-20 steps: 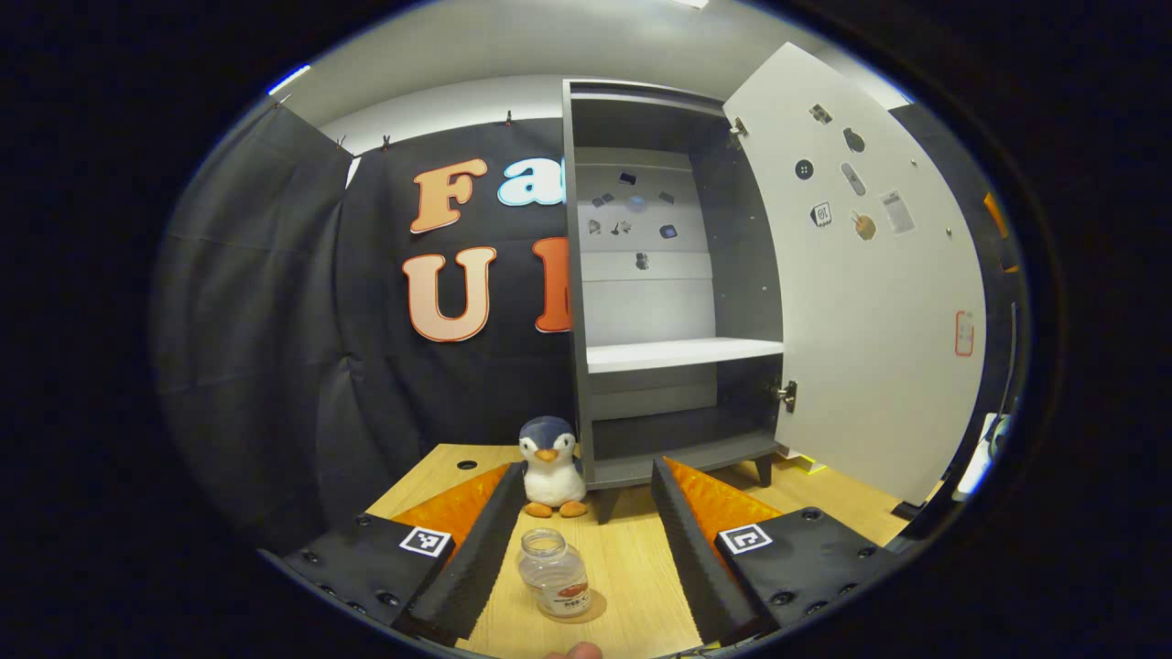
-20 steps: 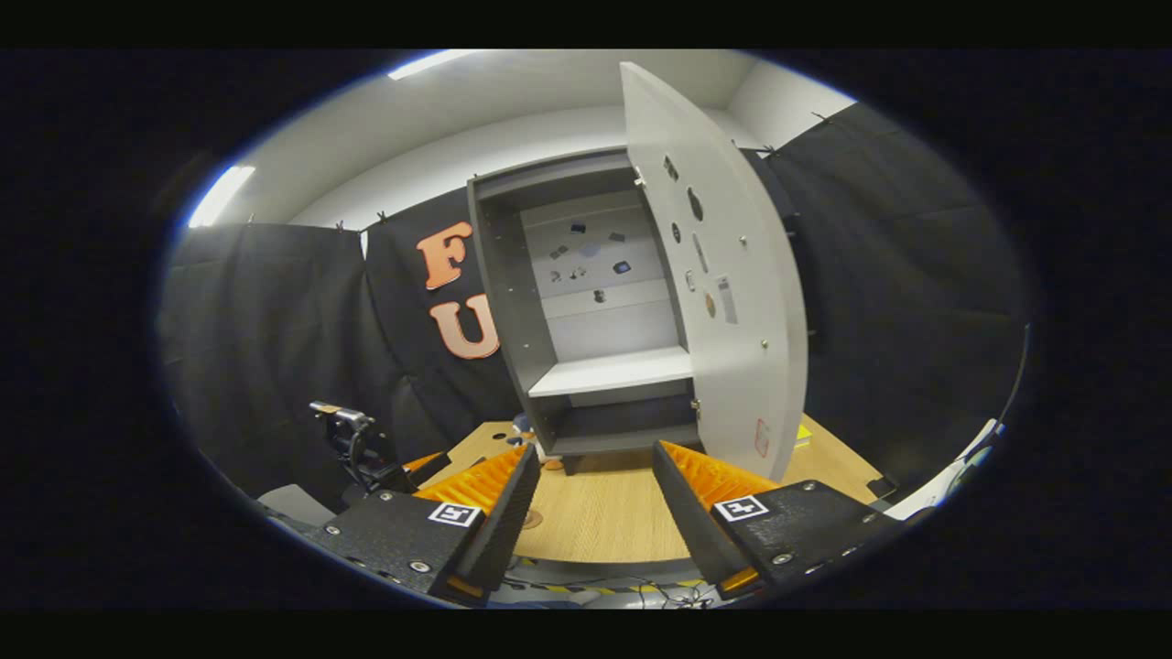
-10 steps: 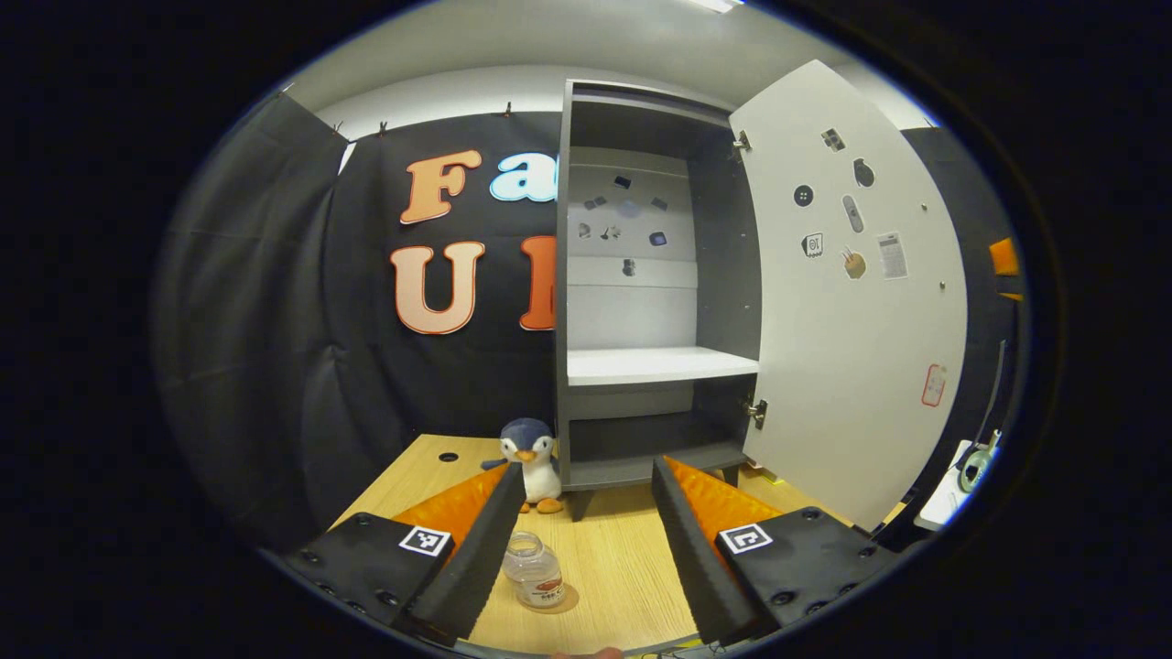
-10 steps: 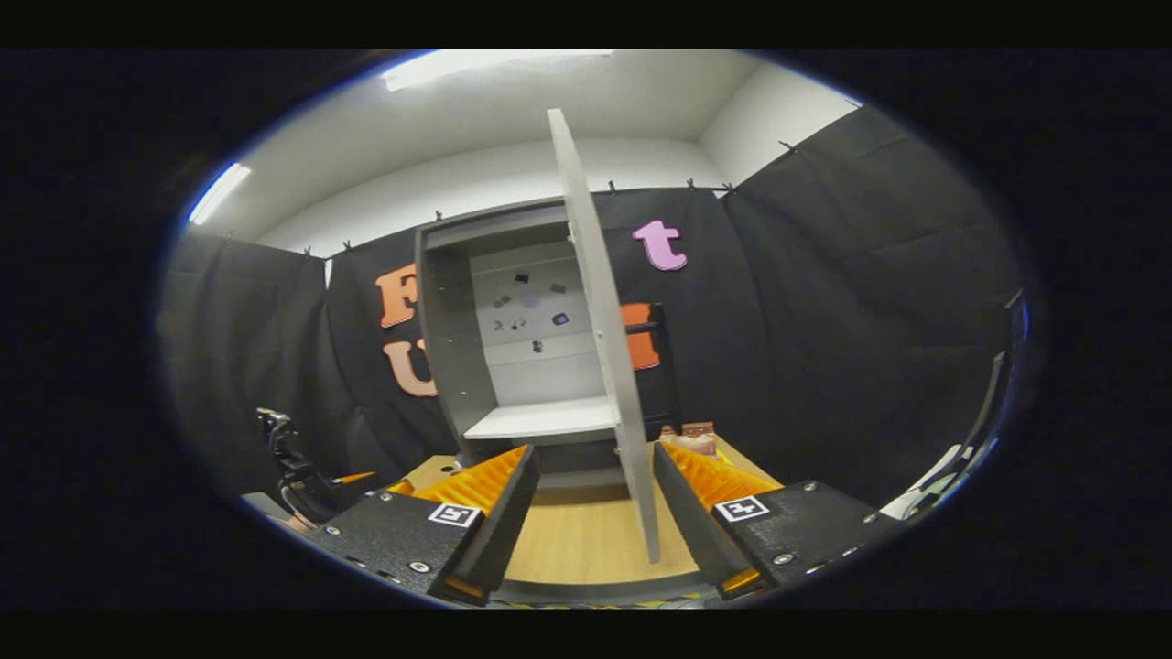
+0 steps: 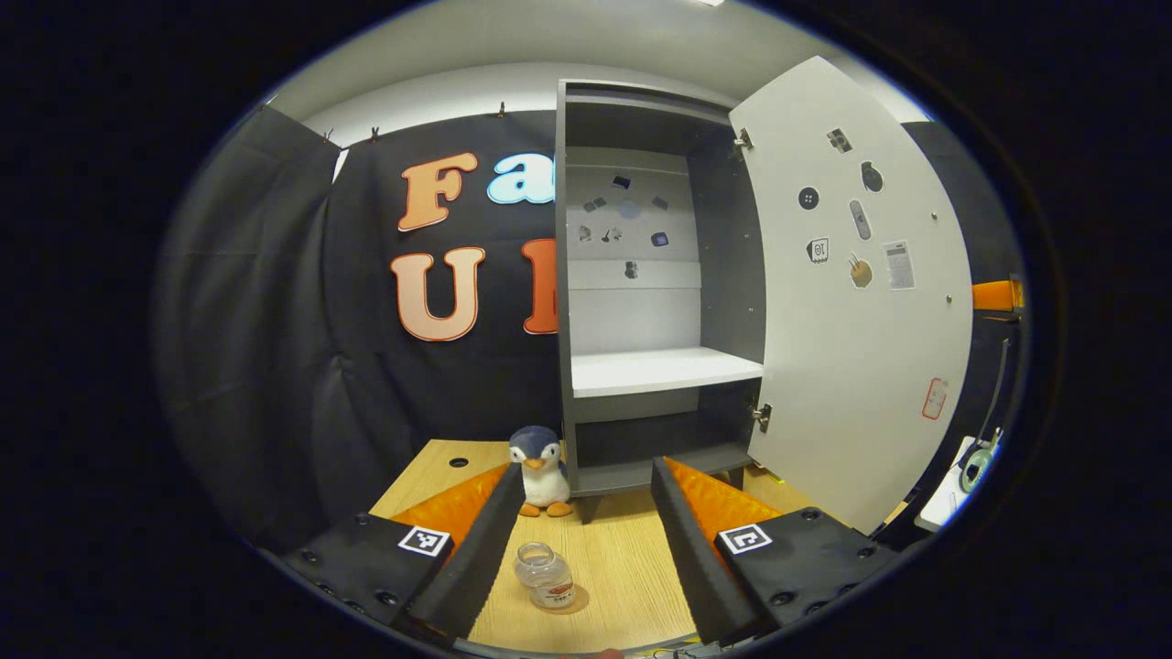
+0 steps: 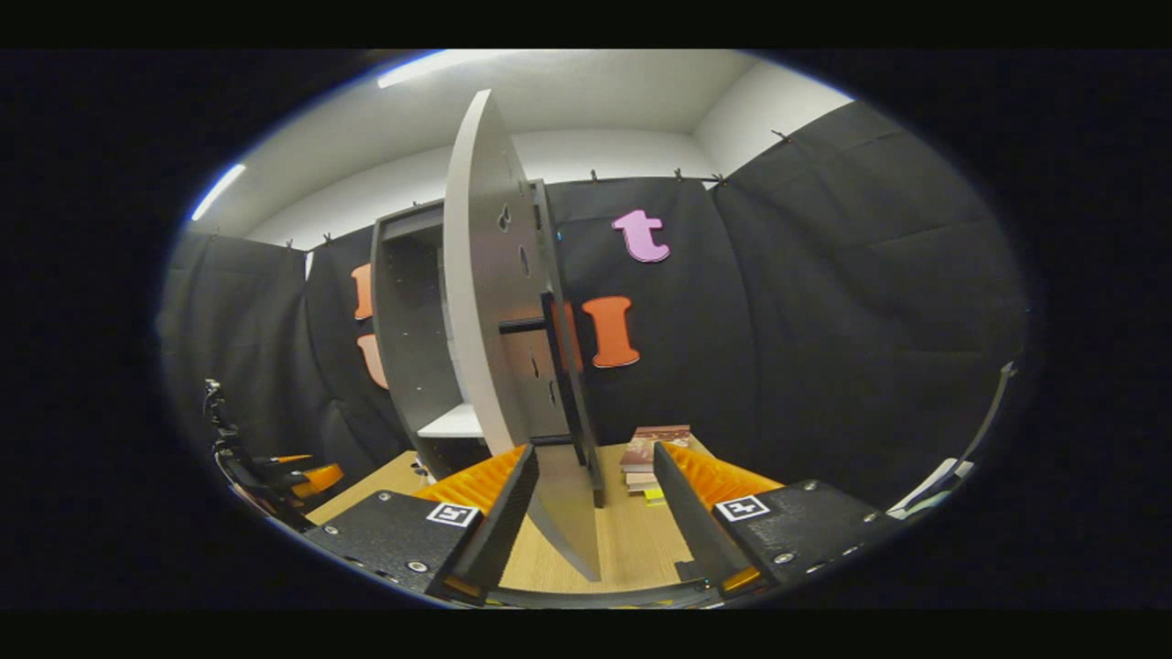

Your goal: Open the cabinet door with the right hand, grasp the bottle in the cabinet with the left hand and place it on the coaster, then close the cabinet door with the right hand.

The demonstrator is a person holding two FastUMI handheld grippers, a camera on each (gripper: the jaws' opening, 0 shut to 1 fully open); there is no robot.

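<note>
Right gripper view: right gripper [image 6: 593, 513] spread around the cabinet door [image 6: 499, 302] edge, could slip off mid-swing; left gripper [image 5: 586, 540] spread, could topple the released bottle [image 5: 545, 575].

We see a dark grey cabinet [image 5: 723, 275] with a white shelf [image 5: 664, 370] and a pale back panel. Its door [image 5: 861, 302] is off-white, dotted with small dark stickers. Ahead of the left jaws, the table [image 5: 623, 567] is light wood grain. Between those jaws stands a clear bottle [image 5: 545, 577] with a red-and-white label. Beyond sits a navy, white and orange penguin [image 5: 543, 471].
</note>
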